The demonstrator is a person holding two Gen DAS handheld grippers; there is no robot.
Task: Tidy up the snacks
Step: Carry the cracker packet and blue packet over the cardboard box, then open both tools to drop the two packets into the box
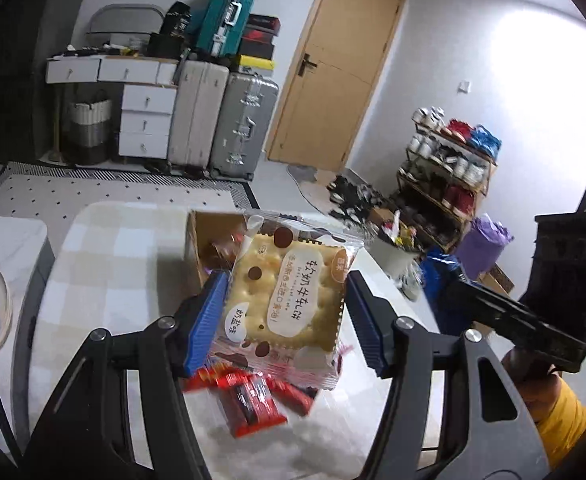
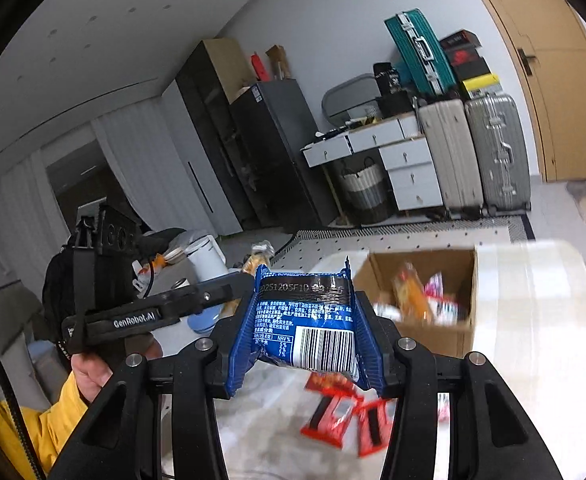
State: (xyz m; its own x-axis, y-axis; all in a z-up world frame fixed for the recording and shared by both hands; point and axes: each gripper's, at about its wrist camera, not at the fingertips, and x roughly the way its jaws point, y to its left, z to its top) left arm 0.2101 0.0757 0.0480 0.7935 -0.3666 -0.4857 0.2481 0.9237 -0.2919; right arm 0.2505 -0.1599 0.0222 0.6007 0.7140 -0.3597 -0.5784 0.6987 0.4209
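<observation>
Left wrist view: left gripper [image 1: 287,312] raised above the tabletop [image 1: 105,280], angled slightly down, blue pads about half apart and clamped on the side edges of a cracker packet [image 1: 289,300], cream-coloured with brown dots, held flat-on to the camera. Open cardboard box [image 1: 203,240] just behind the packet, some snacks inside. Red wrappers [image 1: 253,398] loose on the tabletop directly below the packet, blurred. Right gripper body visible at right edge, gripped by a hand [image 1: 533,372] with yellow sleeve [image 1: 565,420].

Right wrist view: right gripper [image 2: 307,330] also up off the tabletop, tilted slightly down, pads narrowly set and pinching a blue snack pack [image 2: 307,324], barcode side facing the camera, wrapper creased between the pads. Cardboard box [image 2: 425,338] ahead and right, open, holding several blurred packets. Red wrappers [image 2: 345,416] on the tabletop beneath the gripper. Left gripper body at left, held by a hand [image 2: 91,372] in a yellow sleeve [image 2: 53,424].
</observation>
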